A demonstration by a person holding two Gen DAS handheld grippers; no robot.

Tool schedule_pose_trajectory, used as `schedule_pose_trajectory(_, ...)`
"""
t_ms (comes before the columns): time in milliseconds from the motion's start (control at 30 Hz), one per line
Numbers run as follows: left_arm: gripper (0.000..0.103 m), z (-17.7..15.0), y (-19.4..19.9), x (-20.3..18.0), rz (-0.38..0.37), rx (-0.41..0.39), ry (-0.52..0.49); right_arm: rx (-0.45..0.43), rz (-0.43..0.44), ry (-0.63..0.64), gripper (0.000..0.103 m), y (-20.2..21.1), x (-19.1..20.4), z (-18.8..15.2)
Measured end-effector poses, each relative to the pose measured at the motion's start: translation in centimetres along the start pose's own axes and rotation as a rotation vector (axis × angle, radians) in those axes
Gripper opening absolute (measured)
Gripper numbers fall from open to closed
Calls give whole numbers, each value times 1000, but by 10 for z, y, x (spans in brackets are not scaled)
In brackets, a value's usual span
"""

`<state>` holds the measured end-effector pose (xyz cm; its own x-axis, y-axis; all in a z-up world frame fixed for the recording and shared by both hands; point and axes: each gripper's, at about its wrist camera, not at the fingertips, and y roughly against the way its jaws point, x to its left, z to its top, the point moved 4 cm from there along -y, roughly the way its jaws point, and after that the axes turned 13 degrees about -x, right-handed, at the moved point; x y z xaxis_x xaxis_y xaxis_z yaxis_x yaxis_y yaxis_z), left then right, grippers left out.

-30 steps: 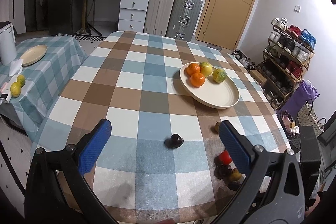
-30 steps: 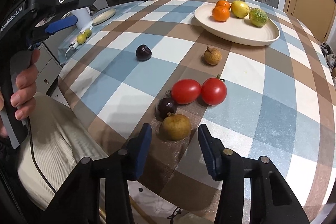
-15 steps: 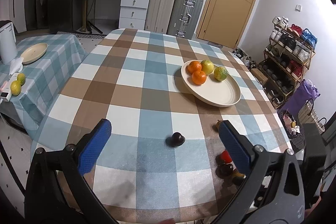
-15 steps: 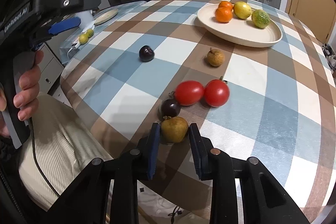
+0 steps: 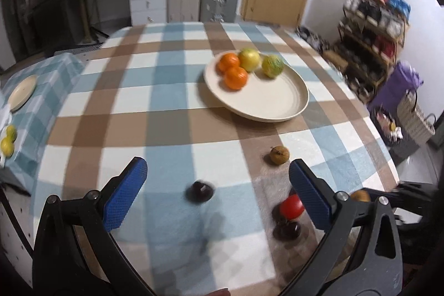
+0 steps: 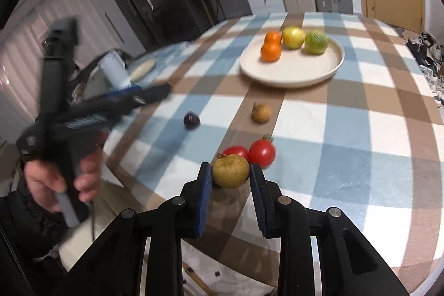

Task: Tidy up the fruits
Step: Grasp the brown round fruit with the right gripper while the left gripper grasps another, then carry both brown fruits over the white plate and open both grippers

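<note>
Carry step under way. Our right claw (image 6: pixel 230 179) is clamped on the brown pear-like fruit (image 6: pixel 230 170), lifted clear of the cloth. Left claw (image 5: pixel 217 192) gapes wide, empty, dark plum (image 5: pixel 200 191) ahead between its fingers. Next: carry to the plate (image 6: pixel 330 71) far ahead, release gently.

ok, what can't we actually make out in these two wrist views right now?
- Left wrist: the brown fruit held by the right gripper is mostly hidden behind the left gripper's right finger.
- Left wrist: one of the two tomatoes is hidden by the same finger.
- Right wrist: the dark fruit near the tomatoes is covered by the held fruit.
- Right wrist: left gripper is motion-blurred.
</note>
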<state>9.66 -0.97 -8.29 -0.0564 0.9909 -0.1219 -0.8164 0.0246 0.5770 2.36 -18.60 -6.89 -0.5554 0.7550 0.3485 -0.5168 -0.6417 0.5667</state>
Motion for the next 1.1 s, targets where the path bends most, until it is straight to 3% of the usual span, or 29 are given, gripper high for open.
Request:
schedule_pose_trajectory(267,101,-2,-76,-40,-61,159,-72,-139,-37,-113,29,37,-34,27)
schedule_pose_trajectory(533,99,-13,-100,-74,-93,175,-197,-182,-16,-164,29,49,-49,37)
schedule_pose_trajectory(700,75,-16,-101,-84,-104,163,-264,-171,-2,-160,29,46,-45,38)
schedule_pose_trajectory(833,55,-17,-106,-81,-158,202,-215,-173,11,-160,29,47,-42,37)
schedule_pose_trajectory(967,26,-20,-110,-76,-183,235,-171,-172,11,-161,29,48,-41,36)
schedule_pose_trajectory(1100,25,-18,-107,-76,-226,241,-144,-172,6,-162,29,48,-41,35)
